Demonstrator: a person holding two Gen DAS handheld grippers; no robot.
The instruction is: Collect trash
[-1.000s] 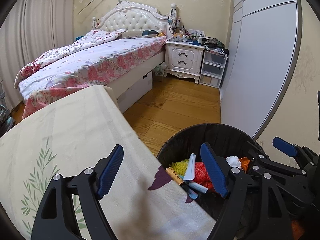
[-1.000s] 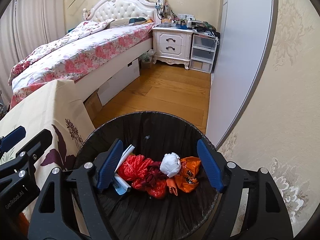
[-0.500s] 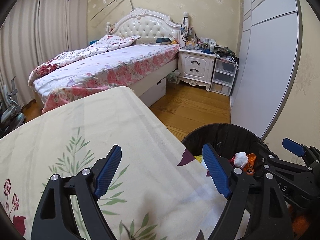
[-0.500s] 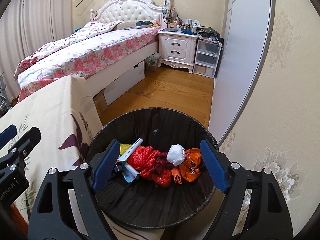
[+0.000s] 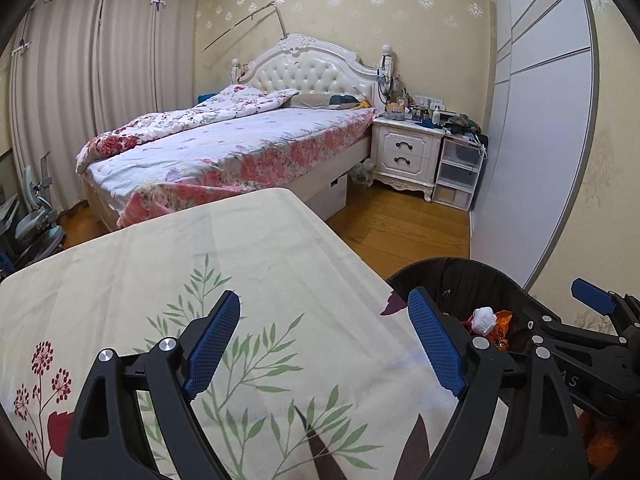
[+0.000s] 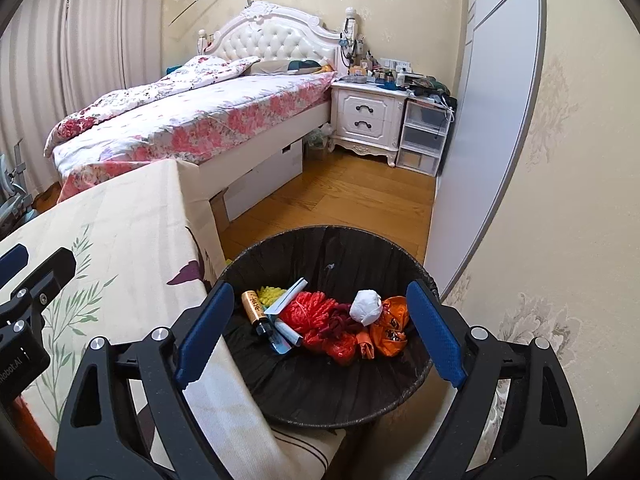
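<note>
Trash (image 6: 332, 320) lies heaped in the black-lined bin (image 6: 328, 412), which stands on the floor at the right edge of the cloth-covered surface (image 5: 240, 264). Going left to right in the right wrist view: a small brown bottle at about 9 o'clock in the bin, yellow bits just behind it, a flat white-and-blue wrapper, a red mesh ball near the centre, a dark red knot, a white crumpled wad at about 2 o'clock, and orange wrappers touching it on the right.

A second ago both cameras sat close over the bin; now they have drawn back and risen, so more of the surface and the room shows. The left tool (image 5: 324, 344), which earlier framed the bin's rim, now hangs over the floral cloth with the bin off at 3 o'clock. The right tool (image 6: 316, 332) is still aimed into the bin but from farther off. Both tools have their jaws spreading wider apart at this moment, and nothing sits between either pair.

My reading is that a drop has just finished: the pieces are in the bin and both tools are free. No trash shows on the visible part of the cloth, so the collecting looks close to done, though the near edge of the surface is hidden.
</note>
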